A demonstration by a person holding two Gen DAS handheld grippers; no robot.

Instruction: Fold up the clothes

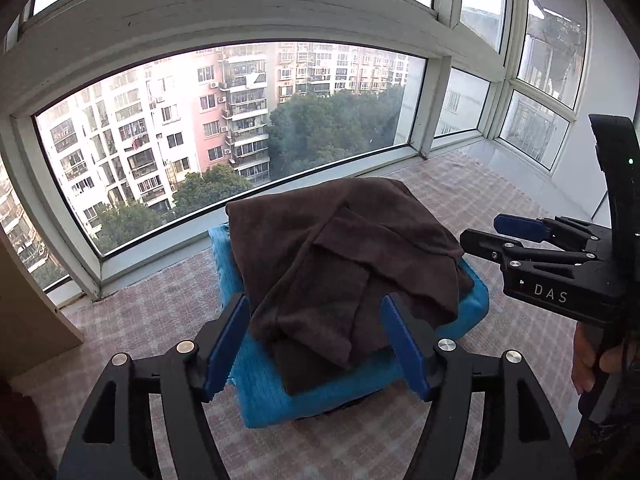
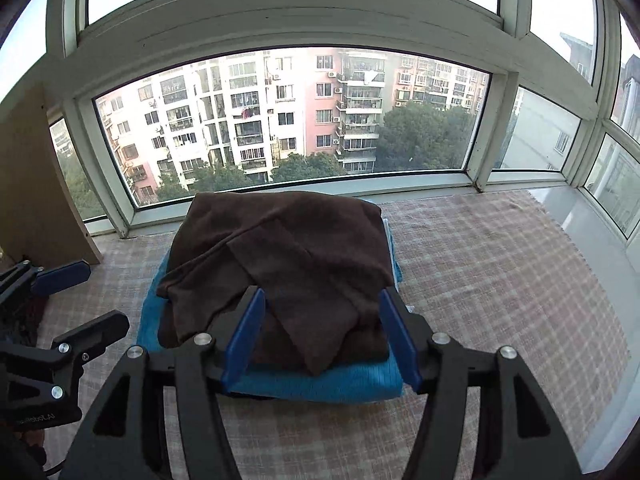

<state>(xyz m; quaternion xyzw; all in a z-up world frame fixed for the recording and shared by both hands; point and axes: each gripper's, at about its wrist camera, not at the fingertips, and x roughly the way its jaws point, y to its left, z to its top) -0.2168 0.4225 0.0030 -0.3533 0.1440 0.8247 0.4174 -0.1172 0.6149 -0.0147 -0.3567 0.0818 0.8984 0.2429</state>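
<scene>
Left gripper point(image 1: 314, 344) and right gripper point(image 2: 322, 340), near: jaws apart, nothing between them. Beyond, brown garment point(image 2: 288, 264) lies folded atop blue garment point(image 2: 320, 384) on checked cloth point(image 2: 500, 280). Fold appears done; bottom layers unclear. Window point(image 2: 280, 120) far.

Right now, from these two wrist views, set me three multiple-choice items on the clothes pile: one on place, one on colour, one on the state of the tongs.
1. Where does the brown garment lie?
A. on the windowsill
B. on the folded blue cloth
C. hanging from the tongs

2. What colour are the pads on the tongs?
A. red
B. white
C. blue

3. How do the left tongs and right tongs stand?
A. both open, holding nothing
B. both shut on the garment
C. only the left open

Key: 1 B, blue edges show beneath the brown; 2 C, blue pads line every finger; 3 A, gaps show between the fingers, nothing clamped.
</scene>
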